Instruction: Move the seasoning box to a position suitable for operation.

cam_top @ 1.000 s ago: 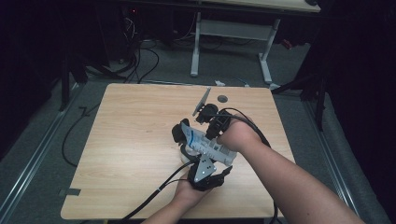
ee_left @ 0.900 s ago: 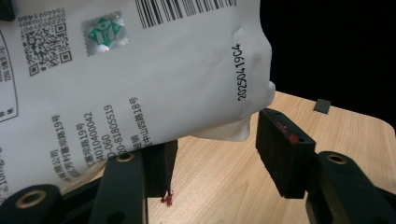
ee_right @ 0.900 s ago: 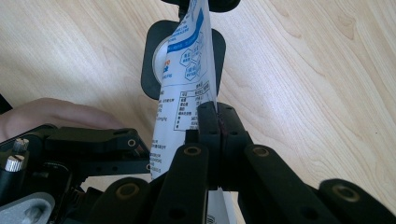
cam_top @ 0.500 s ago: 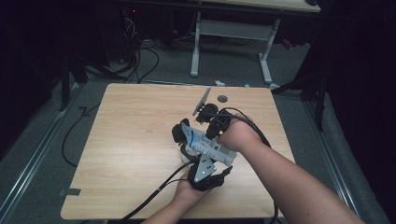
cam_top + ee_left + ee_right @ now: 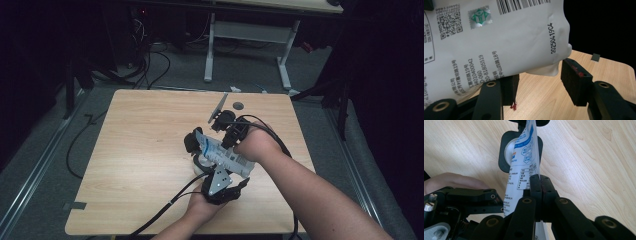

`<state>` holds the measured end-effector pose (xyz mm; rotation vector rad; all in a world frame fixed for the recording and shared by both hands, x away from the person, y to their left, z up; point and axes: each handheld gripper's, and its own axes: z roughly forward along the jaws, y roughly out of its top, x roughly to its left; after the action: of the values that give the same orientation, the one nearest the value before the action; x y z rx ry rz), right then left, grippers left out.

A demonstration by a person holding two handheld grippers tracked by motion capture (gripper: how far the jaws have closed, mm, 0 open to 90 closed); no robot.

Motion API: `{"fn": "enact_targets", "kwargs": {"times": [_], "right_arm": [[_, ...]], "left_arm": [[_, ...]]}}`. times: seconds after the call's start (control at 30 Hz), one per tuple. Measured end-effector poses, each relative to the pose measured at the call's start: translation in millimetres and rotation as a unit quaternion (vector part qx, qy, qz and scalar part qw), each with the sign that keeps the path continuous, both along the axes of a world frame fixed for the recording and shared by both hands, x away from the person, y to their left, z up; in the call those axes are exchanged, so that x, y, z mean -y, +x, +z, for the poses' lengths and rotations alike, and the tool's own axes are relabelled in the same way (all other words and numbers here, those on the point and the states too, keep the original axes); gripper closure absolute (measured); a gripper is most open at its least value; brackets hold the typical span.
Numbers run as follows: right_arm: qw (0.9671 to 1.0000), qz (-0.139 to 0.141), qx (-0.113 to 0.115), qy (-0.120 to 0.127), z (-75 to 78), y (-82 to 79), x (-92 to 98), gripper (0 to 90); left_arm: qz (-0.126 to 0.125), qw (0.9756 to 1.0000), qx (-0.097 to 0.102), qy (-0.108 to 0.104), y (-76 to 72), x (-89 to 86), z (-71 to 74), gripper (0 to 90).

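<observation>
A white pouch point(image 5: 226, 156) with blue print and a barcode hangs over the middle of the wooden table point(image 5: 135, 150). My right gripper point(image 5: 221, 146) comes in from the far right. In the right gripper view my right gripper point(image 5: 540, 178) is shut on the thin edge of the pouch point(image 5: 522, 162). My left gripper point(image 5: 212, 171) sits below it, near the front edge. In the left gripper view my left gripper point(image 5: 540, 72) is open, and the bulging lower corner of the pouch point(image 5: 499, 37) rests over its left jaw, clear of the right one.
A black rounded block with a white disc point(image 5: 507, 150) lies on the table under the pouch's far end. A small dark disc point(image 5: 238, 105) sits near the far edge. A grey tab point(image 5: 595, 57) is stuck by a table edge. Cables trail off the front.
</observation>
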<state>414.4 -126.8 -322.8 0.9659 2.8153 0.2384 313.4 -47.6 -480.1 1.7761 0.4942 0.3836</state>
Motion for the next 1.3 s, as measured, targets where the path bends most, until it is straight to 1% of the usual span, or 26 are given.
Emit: {"fn": "enact_targets", "kwargs": {"times": [0.33,0.5,0.67,0.9,0.97,1.07,1.3], "right_arm": [[1.0000,0.000,0.000,-0.003,0.4,0.9,-0.5,90.0],[1.0000,-0.004,0.002,-0.003,1.0,1.0,-1.1,90.0],[1.0000,-0.003,0.005,-0.004,1.1,2.6,-2.1,90.0],[0.9999,-0.006,0.003,-0.008,0.4,3.0,-5.6,90.0],[1.0000,-0.003,0.004,-0.007,0.3,3.5,-6.3,90.0],[0.9999,-0.001,0.005,-0.010,-0.3,4.0,-6.5,90.0],[0.9999,-0.005,0.005,-0.007,-0.7,3.2,-7.2,90.0]], "left_arm": [[0.002,1.0000,0.001,-0.002,-0.6,0.6,0.0,49.0],[0.004,1.0000,0.002,-0.001,-0.7,-0.6,1.1,48.9],[0.006,1.0000,0.000,-0.005,-0.2,-0.9,1.1,48.6],[0.007,1.0000,0.001,-0.001,0.8,-0.1,-0.5,47.2],[0.005,1.0000,-0.002,-0.003,0.8,1.0,-1.5,46.4],[0.003,1.0000,-0.001,0.001,0.5,1.6,-2.7,45.5],[0.003,1.0000,-0.003,-0.001,0.6,1.9,-2.5,45.1]]}}
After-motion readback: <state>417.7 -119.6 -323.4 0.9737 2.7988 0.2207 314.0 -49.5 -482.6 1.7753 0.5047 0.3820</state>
